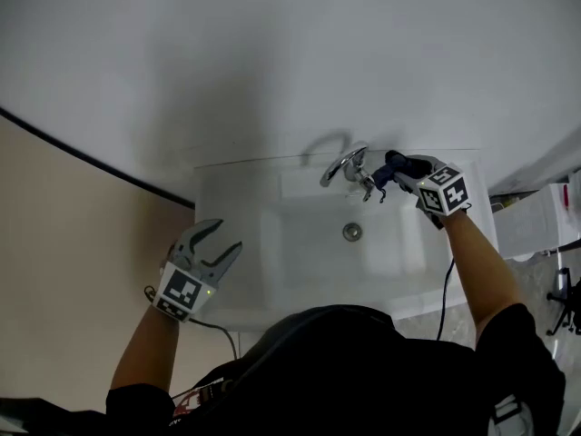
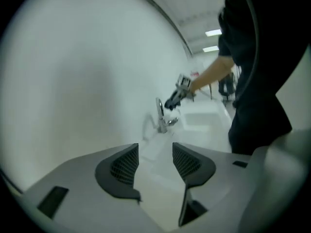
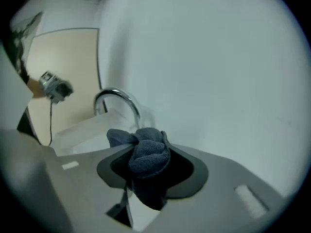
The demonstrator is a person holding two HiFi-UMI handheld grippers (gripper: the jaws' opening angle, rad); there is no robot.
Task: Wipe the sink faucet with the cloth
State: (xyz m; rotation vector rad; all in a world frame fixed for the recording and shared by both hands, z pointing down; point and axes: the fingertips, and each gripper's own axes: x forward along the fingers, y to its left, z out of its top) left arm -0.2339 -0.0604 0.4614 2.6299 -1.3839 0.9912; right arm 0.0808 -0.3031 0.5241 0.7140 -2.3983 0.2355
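1. Beige surface (image 1: pixel 64 243), far left of the head view, edged by a dark curved line against the white wall (image 1: pixel 290 44).

2. Left hand-held gripper (image 1: pixel 227 236), grey, with its marker cube (image 1: pixel 182 291) nearest the wrist. It is held off the sink's left edge. In the left gripper view (image 2: pixel 155 161) its jaws stand wide apart with nothing between them. Only the white sink surface and the faucet farther off show through the gap. A thin cable (image 1: pixel 213 327) trails from it.

3. Sink (image 1: pixel 300 271), a white rectangular basin against the wall. It also shows in the left gripper view (image 2: pixel 204 118). A round metal drain (image 1: pixel 352 232) sits mid-basin.

4. Faucet (image 1: pixel 343 164), chrome with a curved spout, mounted at the back rim of the sink, right of centre. The left gripper view shows it upright (image 2: pixel 160 114). The right gripper view shows it as an arch just beyond the jaws (image 3: pixel 119 98).

5. Cloth (image 1: pixel 399 163), dark blue and bunched. It lies just right of the faucet at the back rim; whether it touches the faucet cannot be told. In the right gripper view (image 3: pixel 146 152) it bulges out between the pads as a folded wad.

6. Right hand-held gripper (image 1: pixel 390 173), jaws clamped on the cloth and pointing left toward the faucet. Its own view (image 3: pixel 148 174) confirms the grip. The left gripper view shows it close above the faucet (image 2: pixel 175 98).

7. White fixtures (image 1: pixel 536 221), far right, not identifiable.
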